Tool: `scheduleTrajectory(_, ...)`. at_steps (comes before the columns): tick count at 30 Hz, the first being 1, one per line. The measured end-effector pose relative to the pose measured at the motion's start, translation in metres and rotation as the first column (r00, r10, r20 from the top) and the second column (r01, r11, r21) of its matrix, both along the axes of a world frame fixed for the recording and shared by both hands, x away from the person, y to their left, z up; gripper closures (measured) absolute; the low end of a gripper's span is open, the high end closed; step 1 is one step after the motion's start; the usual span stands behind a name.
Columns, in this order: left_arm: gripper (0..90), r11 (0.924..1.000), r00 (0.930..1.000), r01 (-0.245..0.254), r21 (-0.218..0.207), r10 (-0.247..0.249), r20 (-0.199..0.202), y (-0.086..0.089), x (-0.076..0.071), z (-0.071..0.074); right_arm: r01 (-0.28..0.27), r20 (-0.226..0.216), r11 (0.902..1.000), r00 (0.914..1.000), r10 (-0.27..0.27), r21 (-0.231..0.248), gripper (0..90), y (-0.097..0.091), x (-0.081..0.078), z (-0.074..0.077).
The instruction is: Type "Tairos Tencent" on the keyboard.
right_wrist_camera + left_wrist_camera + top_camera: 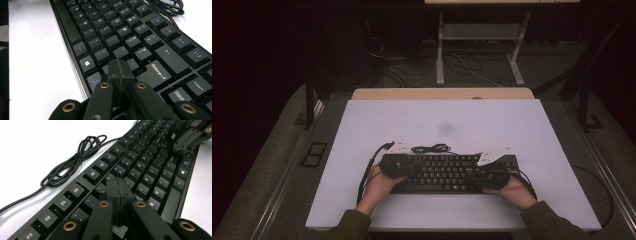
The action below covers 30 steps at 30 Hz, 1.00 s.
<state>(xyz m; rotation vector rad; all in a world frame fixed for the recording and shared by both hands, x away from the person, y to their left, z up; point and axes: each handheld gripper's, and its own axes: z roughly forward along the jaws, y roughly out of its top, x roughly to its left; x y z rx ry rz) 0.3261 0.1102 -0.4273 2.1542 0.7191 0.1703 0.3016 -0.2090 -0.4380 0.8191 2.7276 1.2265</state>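
I have both grippers, left (119,192) and right (121,71), with fingers closed on nothing, poised over the keyboard (447,172) at the bench's (442,125) near edge. I'd press keys with light, vertical taps, avoiding its cable (430,148) behind.

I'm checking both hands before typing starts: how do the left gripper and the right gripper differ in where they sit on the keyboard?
The left gripper sits over the keyboard's left end, near the number and letter keys; the right gripper sits over the right end, beside the Enter key. The left gripper is nearer the coiled cable behind the keyboard; the right is farther from it. Both have their jaws shut with nothing between them.
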Motion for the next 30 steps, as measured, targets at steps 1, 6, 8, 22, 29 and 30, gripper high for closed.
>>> scheduleTrajectory(1, 88.9, 1.0000, 1.0000, 0.000, 0.008, 0.000, -0.002, 0.000, 0.000, 0.000, 0.001, -0.002, 1.0000, 1.0000, -0.001, 0.001, 89.5, 0.000, 0.000, 0.000)
scheduleTrajectory(6, 88.9, 0.9995, 0.9999, 0.003, 0.033, -0.002, -0.014, -0.001, 0.000, -0.003, 0.000, 0.002, 1.0000, 1.0000, 0.000, 0.000, 89.5, 0.000, 0.000, 0.000)
scheduleTrajectory(8, 89.0, 0.9993, 0.9998, 0.000, 0.037, 0.001, -0.018, -0.003, 0.000, -0.005, 0.000, 0.002, 1.0000, 1.0000, 0.000, 0.000, 89.5, 0.000, 0.000, 0.000)
scheduleTrajectory(22, 88.9, 0.9998, 1.0000, 0.000, 0.021, 0.000, -0.009, 0.002, -0.001, -0.001, 0.002, 0.004, 1.0000, 1.0000, -0.002, -0.001, 89.5, 0.000, -0.001, 0.000)
scheduleTrajectory(29, 80.5, 0.9997, 0.9998, -0.019, -0.017, 0.019, 0.000, 0.007, -0.009, 0.002, 0.000, 0.013, 0.9999, 0.9999, 0.000, 0.010, 89.4, 0.000, -0.002, 0.002)
scheduleTrajectory(30, 79.2, 0.9997, 0.9999, -0.016, -0.020, 0.016, 0.002, 0.008, -0.010, 0.003, 0.000, 0.017, 0.9999, 0.9999, 0.000, 0.014, 89.5, 0.000, -0.002, 0.003)
